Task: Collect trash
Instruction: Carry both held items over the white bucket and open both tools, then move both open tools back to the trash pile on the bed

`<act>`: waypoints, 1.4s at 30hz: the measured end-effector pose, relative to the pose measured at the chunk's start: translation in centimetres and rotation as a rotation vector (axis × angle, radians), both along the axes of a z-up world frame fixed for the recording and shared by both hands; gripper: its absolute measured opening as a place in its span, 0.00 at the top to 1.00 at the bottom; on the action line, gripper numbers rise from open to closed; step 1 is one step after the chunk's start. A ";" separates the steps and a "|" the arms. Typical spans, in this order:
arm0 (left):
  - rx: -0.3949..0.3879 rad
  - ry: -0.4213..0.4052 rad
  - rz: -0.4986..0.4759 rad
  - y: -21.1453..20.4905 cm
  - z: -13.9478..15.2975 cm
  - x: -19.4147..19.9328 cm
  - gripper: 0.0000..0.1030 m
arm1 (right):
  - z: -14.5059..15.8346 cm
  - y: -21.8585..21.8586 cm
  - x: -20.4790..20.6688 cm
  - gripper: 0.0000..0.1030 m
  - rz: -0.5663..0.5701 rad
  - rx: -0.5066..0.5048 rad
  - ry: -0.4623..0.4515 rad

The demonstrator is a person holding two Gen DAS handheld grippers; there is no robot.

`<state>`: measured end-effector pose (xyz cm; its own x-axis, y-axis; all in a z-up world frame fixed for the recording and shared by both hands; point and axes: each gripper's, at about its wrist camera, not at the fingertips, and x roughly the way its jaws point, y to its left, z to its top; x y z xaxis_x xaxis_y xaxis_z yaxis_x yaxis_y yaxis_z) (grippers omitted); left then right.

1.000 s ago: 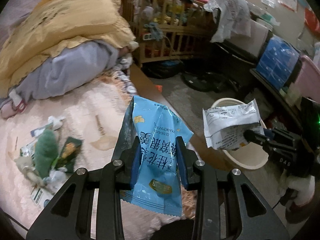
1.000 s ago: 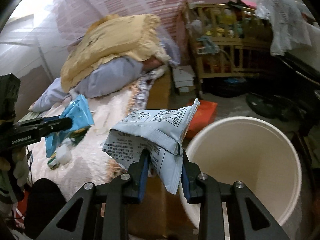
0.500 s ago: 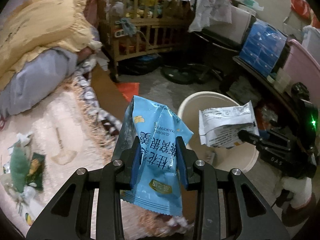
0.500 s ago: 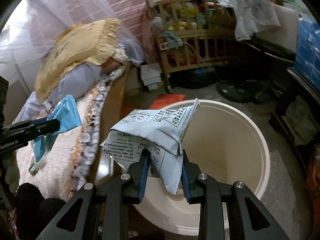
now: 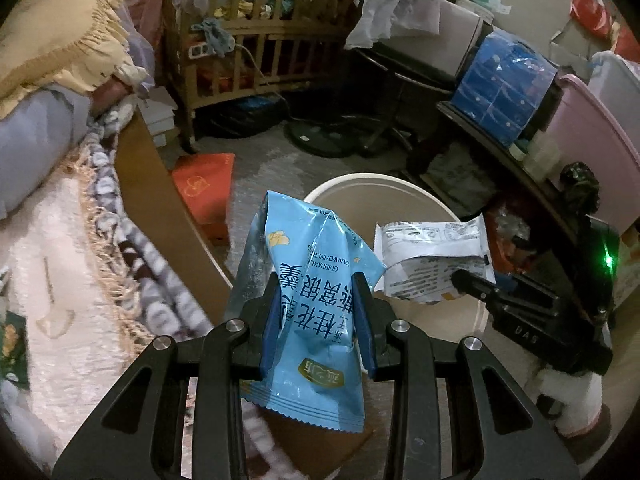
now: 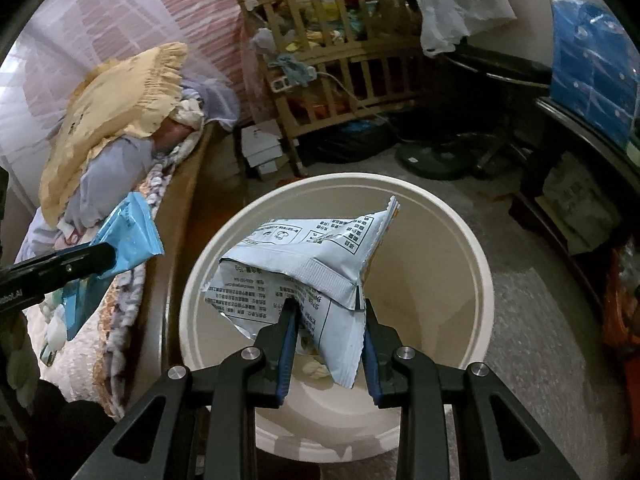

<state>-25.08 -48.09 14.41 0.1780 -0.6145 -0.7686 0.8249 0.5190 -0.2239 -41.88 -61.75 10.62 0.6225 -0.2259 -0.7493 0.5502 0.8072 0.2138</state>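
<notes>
Left gripper [image 5: 318, 320]: clenched on a blue snack packet [image 5: 310, 312], the pads pinching its middle; the packet stands up between the fingers, its lower seam hanging below them.
Right gripper [image 6: 325, 338]: clenched on a crumpled white wrapper [image 6: 304, 268], gripped by its lower folds.
Blue snack packet, place: over the wooden edge of the bed [image 5: 160, 184], just beside the near rim of the bucket [image 6: 476, 280], not over its mouth.
White wrapper, place: above the bucket's open mouth, inside the ring of its rim in the right wrist view.
Bucket: cream, round, standing on the floor against the bed's side; a few pale scraps lie at its bottom, too dim to name.
Open room: bare grey floor [image 6: 532, 344] to the bucket's right and beyond it; the mouth itself is wide and unblocked.
Crowded edges: the bed with fringed blanket [image 5: 104, 248] on the left, a wooden crib [image 5: 248, 44] at the back, a dark shelf [image 5: 500, 148] with a blue box [image 5: 500, 88] on the right.
</notes>
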 end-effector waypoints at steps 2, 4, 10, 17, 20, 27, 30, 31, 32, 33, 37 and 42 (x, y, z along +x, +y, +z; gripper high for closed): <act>-0.003 0.011 -0.005 -0.5 -0.3 -0.1 0.70 | -0.1 -0.2 -0.1 0.73 -0.010 0.001 0.004; -0.006 0.019 -0.010 -0.7 -0.6 -0.2 0.70 | -0.2 -0.4 -0.2 0.73 -0.021 0.000 0.007; -0.033 0.049 -0.030 -2.0 -1.2 -0.4 0.64 | -0.2 -1.0 -0.5 0.73 -0.061 -0.019 0.025; -0.044 0.078 -0.047 -2.5 -1.2 -0.6 0.43 | -0.2 -0.9 -0.4 0.43 -0.092 -0.030 0.042; -0.028 0.071 -0.034 -1.8 -1.1 -0.3 0.43 | -0.4 -0.5 0.1 0.43 -0.072 -0.024 0.056; -0.002 0.019 0.034 1.2 -0.2 0.7 0.43 | -0.5 1.2 1.9 0.43 -0.013 -0.008 0.049; 0.014 -0.015 0.068 3.0 0.3 1.1 0.43 | -0.1 2.4 2.9 0.42 0.020 -0.011 0.043; 0.016 -0.023 0.077 3.5 0.4 1.2 0.43 | 0.1 2.9 3.3 0.40 0.034 -0.012 0.041; 0.019 -0.036 0.089 4.1 0.5 1.3 0.43 | 0.3 3.4 3.7 0.37 0.046 -0.013 0.038; 0.021 -0.047 0.101 4.8 0.7 1.5 0.43 | 0.5 4.0 4.2 0.36 0.063 -0.013 0.034; 0.031 -0.066 0.153 7.6 1.2 2.2 0.43 | 1.2 6.7 6.2 0.36 0.141 -0.024 0.027; 0.044 -0.082 0.222 11.8 1.6 3.2 0.43 | 2.1 10.3 9.0 0.36 0.248 -0.029 0.016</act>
